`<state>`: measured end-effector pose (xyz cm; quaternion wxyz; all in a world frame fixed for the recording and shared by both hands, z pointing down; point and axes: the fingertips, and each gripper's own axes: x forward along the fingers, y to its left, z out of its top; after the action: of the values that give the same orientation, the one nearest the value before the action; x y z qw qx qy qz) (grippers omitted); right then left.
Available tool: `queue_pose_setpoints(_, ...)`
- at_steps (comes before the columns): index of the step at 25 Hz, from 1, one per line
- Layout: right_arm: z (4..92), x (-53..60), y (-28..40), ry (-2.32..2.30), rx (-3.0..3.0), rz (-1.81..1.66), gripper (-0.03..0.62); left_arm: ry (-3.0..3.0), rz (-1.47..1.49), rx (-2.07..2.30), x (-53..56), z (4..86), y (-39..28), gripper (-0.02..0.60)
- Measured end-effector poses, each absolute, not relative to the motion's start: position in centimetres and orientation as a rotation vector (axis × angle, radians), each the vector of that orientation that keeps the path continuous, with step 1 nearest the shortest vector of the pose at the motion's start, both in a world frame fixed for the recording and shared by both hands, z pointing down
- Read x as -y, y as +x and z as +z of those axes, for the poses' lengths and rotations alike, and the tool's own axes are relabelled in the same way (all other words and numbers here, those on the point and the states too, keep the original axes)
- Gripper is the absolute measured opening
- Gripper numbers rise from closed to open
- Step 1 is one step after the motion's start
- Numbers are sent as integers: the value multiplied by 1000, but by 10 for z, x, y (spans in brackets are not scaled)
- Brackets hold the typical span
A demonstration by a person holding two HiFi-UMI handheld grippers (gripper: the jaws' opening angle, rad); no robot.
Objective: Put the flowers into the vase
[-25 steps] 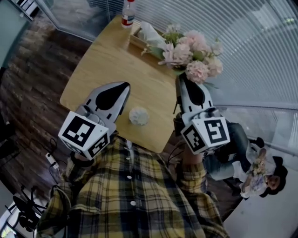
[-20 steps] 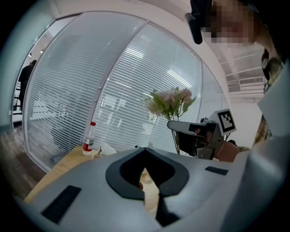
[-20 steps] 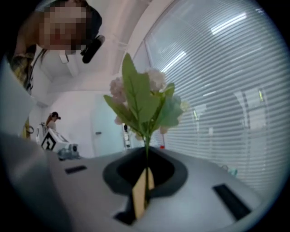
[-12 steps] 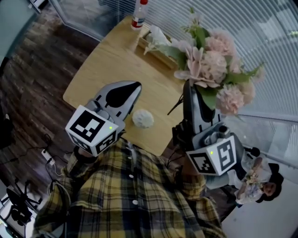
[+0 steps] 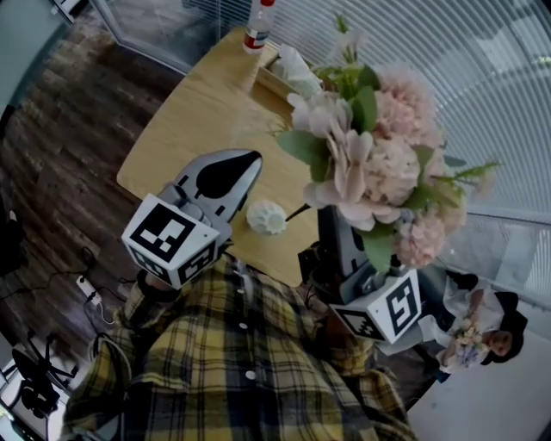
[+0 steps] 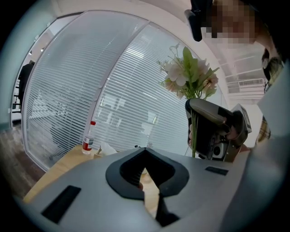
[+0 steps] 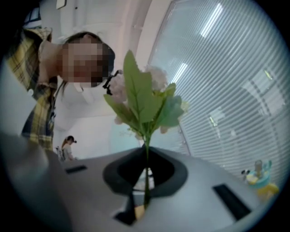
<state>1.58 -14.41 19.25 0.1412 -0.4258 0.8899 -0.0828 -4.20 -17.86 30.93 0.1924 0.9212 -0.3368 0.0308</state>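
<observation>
The right gripper has its jaws clamped on the thin green stems of the flowers. They pinch low on the stalks, with the leaves and pink blossoms fanning out beyond the tips. That low grip probably leaves only a short tail of stem to feed into a narrow opening, while the heavy heads stay clear of the pads and uncrushed. In the head view the bunch rides to the right of the vase and apparently well above it, blossoms up. A thin dark line that looks like a stem end pokes out just right of the vase. The flowers are therefore not yet in; they seem held high so the stalks can be tipped downward and lined up over the mouth. The left gripper has its jaws pressed together on nothing, only bare wood showing through the slit behind them. It sits just left of the vase without touching it, most likely parked near so it can steady the small white pot if the stems nudge it. The vase stands upright on the table, close to the edge nearest the person. A bottle stands at the corner farthest from the vase, well out of the way.
</observation>
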Motion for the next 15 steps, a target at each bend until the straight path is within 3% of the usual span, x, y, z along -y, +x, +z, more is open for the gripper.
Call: queue_pose_setpoints(15, 241, 124, 7, -1094, -2573, -228, 26, 2544, 98, 1018, 169, 316, -62, 8)
